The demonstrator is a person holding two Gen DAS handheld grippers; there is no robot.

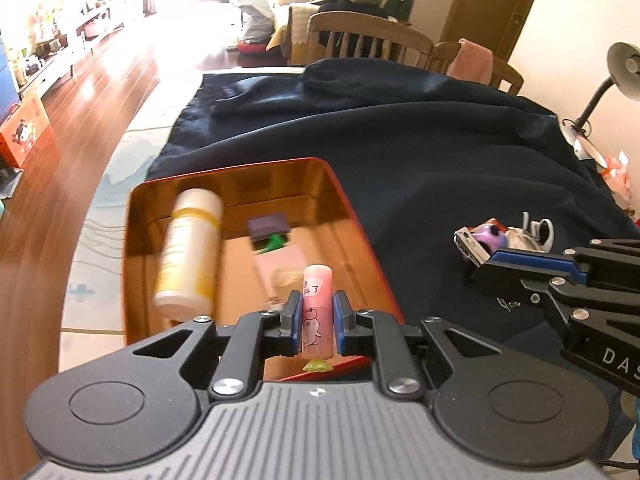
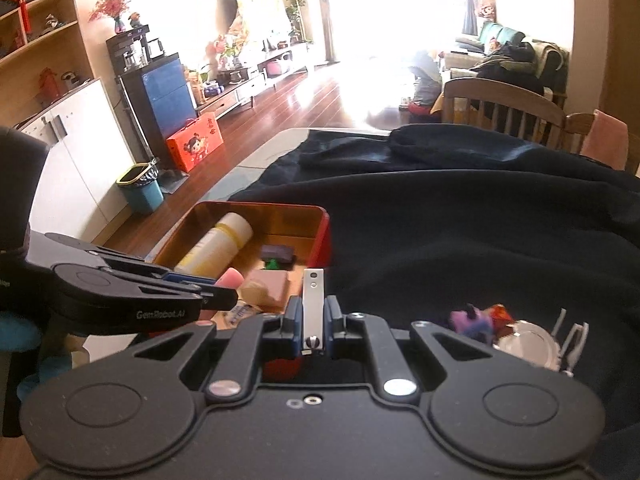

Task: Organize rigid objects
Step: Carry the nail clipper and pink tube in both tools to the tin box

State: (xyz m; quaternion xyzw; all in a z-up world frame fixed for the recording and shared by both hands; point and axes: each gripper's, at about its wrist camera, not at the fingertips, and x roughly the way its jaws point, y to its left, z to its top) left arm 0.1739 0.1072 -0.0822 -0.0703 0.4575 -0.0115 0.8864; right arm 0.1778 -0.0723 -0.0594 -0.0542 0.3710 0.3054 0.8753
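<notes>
The left gripper (image 1: 317, 314) is clamped tight on a pink cylindrical stamp (image 1: 317, 312), held upright between its blue pads, a yellow-green base showing below the jaws and a cartoon figure with printed characters on its side. The right gripper (image 2: 313, 312) is likewise closed, pinching a silver nail clipper (image 2: 313, 304) that stands on end between its pads.

Just beyond the left gripper sits an open red tin box (image 1: 352, 216) with a shiny gold inside. In it lie a cream bottle with a yellow band (image 1: 190, 252) along the left wall, a pink flat block (image 1: 276, 260) near the middle, a small purple box (image 1: 268, 225) farther back, and a green piece (image 1: 274, 243) just beside the purple box. In the right wrist view the pink stamp's tip hangs over the near end of the tin.

To the right of the tin, well apart from it, a small heap rests on the cloth: a purple toy figure (image 2: 472, 322), a round silver item (image 2: 528, 344) and white-handled scissors (image 2: 572, 340).

All of this lies on a dark navy cloth (image 1: 420, 152) spread over a table (image 1: 120, 184), rumpled at its far end. Wooden chairs (image 1: 368, 36) stand behind the table, one draped with a pink towel (image 1: 472, 60). A desk lamp (image 1: 618, 76) rises at the right edge. Beyond lie a polished wood floor (image 1: 92, 96), an orange gift box (image 2: 196, 142), a blue bin (image 2: 140, 188), a low white sideboard, and a sofa piled with clothes under bright windows.
</notes>
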